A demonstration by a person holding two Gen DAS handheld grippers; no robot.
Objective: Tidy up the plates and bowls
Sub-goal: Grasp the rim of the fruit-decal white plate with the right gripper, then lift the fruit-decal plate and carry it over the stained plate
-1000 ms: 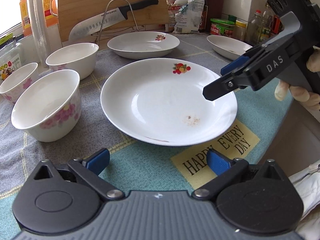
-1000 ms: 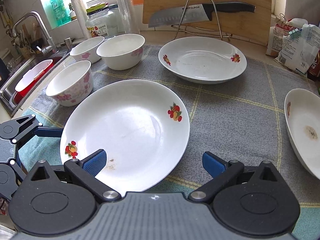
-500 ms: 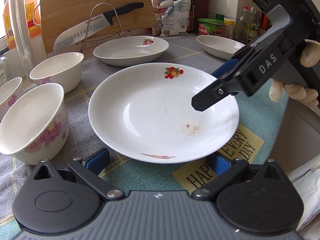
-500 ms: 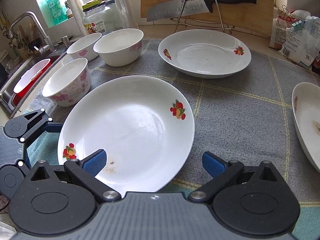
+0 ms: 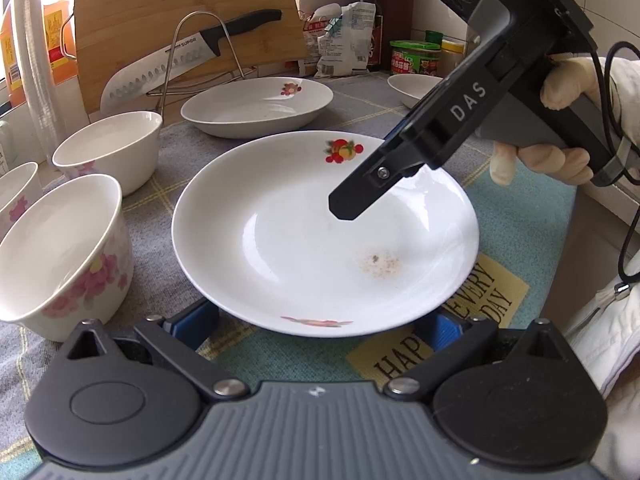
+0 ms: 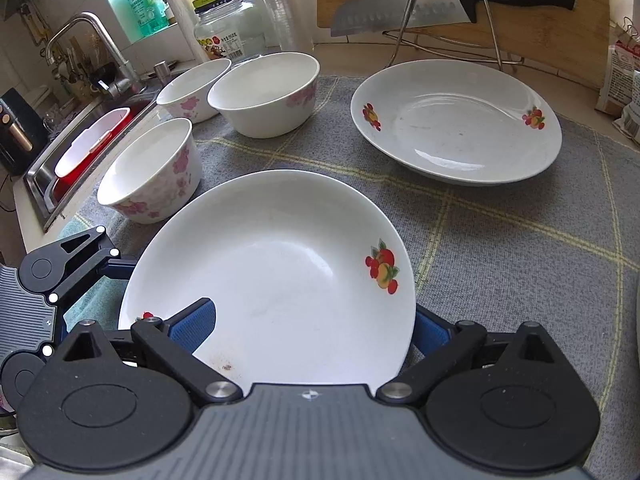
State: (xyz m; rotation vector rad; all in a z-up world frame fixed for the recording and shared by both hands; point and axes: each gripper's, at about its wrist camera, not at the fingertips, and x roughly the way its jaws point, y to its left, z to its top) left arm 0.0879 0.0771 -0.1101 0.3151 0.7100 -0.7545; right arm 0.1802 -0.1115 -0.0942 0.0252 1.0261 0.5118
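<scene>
A white plate point(image 5: 320, 236) with a fruit print lies on the grey mat; it also shows in the right wrist view point(image 6: 280, 276). My right gripper point(image 6: 312, 324) is open, its left finger over the plate's near rim and its right finger under or beside it. My left gripper point(image 5: 320, 324) is open at the plate's other edge, with the rim over its blue pads. A second plate point(image 6: 456, 120) sits behind. A third plate point(image 5: 416, 84) is at the far right. Three flowered bowls point(image 6: 152, 168) stand to the left.
A cutting board with a knife on a wire rack point(image 6: 452, 12) stands at the back. A sink point(image 6: 80, 148) with a red-and-white tub is at the left. Jars, bottles and bags point(image 5: 412, 56) line the back right. The counter edge point(image 5: 592, 216) is on the right.
Both grippers have moved in toward the plate. My right gripper's finger now reaches over the plate's rim, and the plate's near edge looks lifted and tilted.
</scene>
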